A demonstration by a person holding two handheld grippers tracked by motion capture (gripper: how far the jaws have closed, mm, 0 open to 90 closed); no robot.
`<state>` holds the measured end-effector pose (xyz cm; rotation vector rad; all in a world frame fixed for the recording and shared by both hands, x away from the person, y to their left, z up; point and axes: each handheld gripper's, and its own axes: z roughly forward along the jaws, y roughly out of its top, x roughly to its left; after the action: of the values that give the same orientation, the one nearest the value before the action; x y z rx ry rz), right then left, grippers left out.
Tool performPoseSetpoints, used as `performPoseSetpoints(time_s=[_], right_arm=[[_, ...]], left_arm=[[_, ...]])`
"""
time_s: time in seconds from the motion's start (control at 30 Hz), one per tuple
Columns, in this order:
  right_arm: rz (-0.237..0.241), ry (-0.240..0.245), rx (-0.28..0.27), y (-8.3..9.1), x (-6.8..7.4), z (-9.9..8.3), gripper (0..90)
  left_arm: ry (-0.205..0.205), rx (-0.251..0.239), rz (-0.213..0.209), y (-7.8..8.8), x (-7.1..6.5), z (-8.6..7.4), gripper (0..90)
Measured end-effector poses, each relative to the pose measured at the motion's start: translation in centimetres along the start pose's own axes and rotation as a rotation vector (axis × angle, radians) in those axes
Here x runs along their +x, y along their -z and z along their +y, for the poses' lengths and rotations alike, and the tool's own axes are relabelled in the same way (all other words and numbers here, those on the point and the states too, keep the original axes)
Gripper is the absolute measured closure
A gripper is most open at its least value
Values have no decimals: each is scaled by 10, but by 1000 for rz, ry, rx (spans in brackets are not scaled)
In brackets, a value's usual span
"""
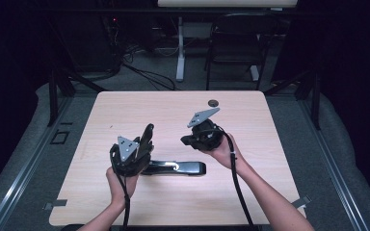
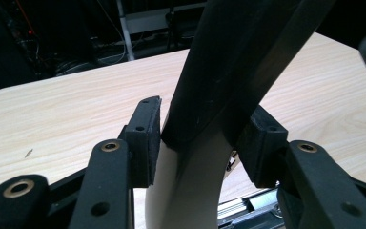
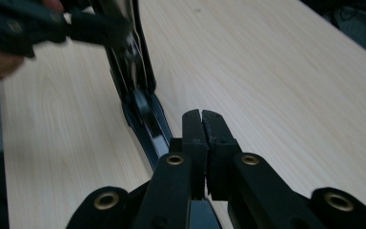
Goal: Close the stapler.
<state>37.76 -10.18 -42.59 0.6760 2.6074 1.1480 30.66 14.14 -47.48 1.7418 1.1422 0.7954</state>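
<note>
A black stapler lies swung open near the table's front edge, its base flat and its upper arm tilted up. My left gripper is shut on that arm; in the left gripper view the pads press on both sides of the upper arm. The stapler's metal base shows below it. My right gripper hangs above the table to the right of the stapler. Its jaws are shut with nothing between them, over the stapler's base. Blurred, the left gripper holds the raised arm.
The light wooden table has a round cable hole near its far edge. Beyond it stand a dark chair, a white desk leg and loose cables on the floor.
</note>
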Motion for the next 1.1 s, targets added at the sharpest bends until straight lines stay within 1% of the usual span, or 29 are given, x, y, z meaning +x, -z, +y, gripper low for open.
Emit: performPoseSetpoints(time_s=[0.03,0.07,0.1,0.13,0.17,0.2,0.23,0.27,0.3,0.47,0.57,0.7,0.73,0.77,0.8,0.87,0.9,0.97,1.0,1.03,1.07,1.1], right_arm=[[1,5,-18,1,2,4,894],[11,9,-33,2,4,8,895],[14,13,-53,2,7,12,899],[19,19,-61,3,9,14,900],[27,24,-77,3,12,18,900],[29,27,-87,3,13,19,900],[29,31,-102,3,16,21,900],[34,32,-108,3,17,22,900],[44,37,-103,3,19,23,900],[60,23,-129,4,20,21,900],[56,28,-135,5,21,19,900],[46,20,-130,3,19,15,900],[47,17,-129,2,18,15,900],[45,14,-129,2,18,14,900],[40,15,-129,2,17,14,900],[37,8,-128,2,15,12,900],[38,3,-132,2,14,12,900],[34,-2,-128,2,12,11,900],[34,-5,-128,2,11,10,900],[33,-8,-127,2,10,9,900],[34,-9,-128,3,9,9,900],[34,-10,-127,3,9,8,900]], left_arm=[[-11,4,-8,-1,-2,0,535],[-34,11,-8,-3,-7,-1,526],[-46,11,-12,-4,-9,-1,519],[-69,17,-17,-6,-14,-2,515],[-81,20,-16,-7,-16,-2,511],[-105,25,-16,-8,-20,-3,508],[-116,28,-13,-9,-22,-4,506],[-115,24,-5,-9,-23,-4,511],[-114,27,-8,-9,-22,-4,511],[-110,30,-14,-10,-23,-4,507],[-106,40,-33,-12,-23,-4,486],[-96,58,-70,-14,-20,-3,448],[-88,68,-89,-15,-18,-3,440],[-77,73,-101,-16,-16,-3,421],[-63,77,-133,-17,-13,-2,406],[-55,84,-141,-18,-10,-2,369],[-56,96,-157,-18,-8,-1,355],[-59,94,-170,-18,-6,-1,326],[-62,95,-197,-18,-5,-1,312],[-74,102,-215,-17,-5,0,286],[-87,107,-219,-17,-4,0,261],[-96,108,-234,-16,-2,1,233]])
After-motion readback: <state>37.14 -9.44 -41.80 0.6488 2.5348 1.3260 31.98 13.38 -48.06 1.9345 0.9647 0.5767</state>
